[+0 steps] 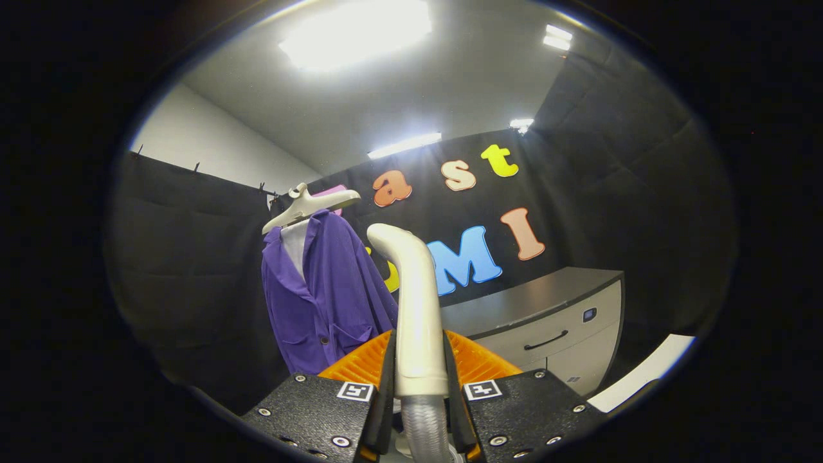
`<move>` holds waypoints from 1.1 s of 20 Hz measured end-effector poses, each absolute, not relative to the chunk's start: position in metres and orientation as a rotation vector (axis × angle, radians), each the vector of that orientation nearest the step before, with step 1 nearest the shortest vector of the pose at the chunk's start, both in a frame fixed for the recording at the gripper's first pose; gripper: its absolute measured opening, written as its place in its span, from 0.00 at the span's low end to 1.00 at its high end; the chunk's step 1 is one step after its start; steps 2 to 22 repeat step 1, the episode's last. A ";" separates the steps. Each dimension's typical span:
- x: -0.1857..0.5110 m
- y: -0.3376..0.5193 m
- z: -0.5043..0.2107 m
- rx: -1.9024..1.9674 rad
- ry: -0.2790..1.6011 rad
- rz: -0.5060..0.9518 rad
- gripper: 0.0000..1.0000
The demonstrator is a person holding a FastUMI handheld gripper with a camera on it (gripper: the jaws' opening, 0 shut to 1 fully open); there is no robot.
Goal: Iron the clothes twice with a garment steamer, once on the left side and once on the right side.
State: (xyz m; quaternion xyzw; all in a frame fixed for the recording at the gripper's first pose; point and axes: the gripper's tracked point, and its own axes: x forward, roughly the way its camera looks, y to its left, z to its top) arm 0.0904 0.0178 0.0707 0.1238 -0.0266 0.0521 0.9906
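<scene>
Both fingers of the gripper (419,379) clamp the steamer wand (416,308) at its rigid handle, hose trailing below. Purple jacket (325,289), soft and light, hangs ahead-left on a hanger (308,204); nozzle face probably points away.

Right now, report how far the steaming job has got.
Done: the hand-held gripper is shut on the garment steamer handle, which stands upright between its fingers. In hand: carrying it toward the purple jacket, which hangs on a white hanger beyond the fingers; the steamer head looks apart from the cloth. Left: both passes, left side and right side, as far as this view tells.
</scene>
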 end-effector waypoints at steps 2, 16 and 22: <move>0.090 0.017 0.070 0.253 -0.051 0.102 0.37; 0.090 0.017 0.070 0.253 -0.051 0.102 0.37; 0.090 0.017 0.070 0.253 -0.051 0.102 0.37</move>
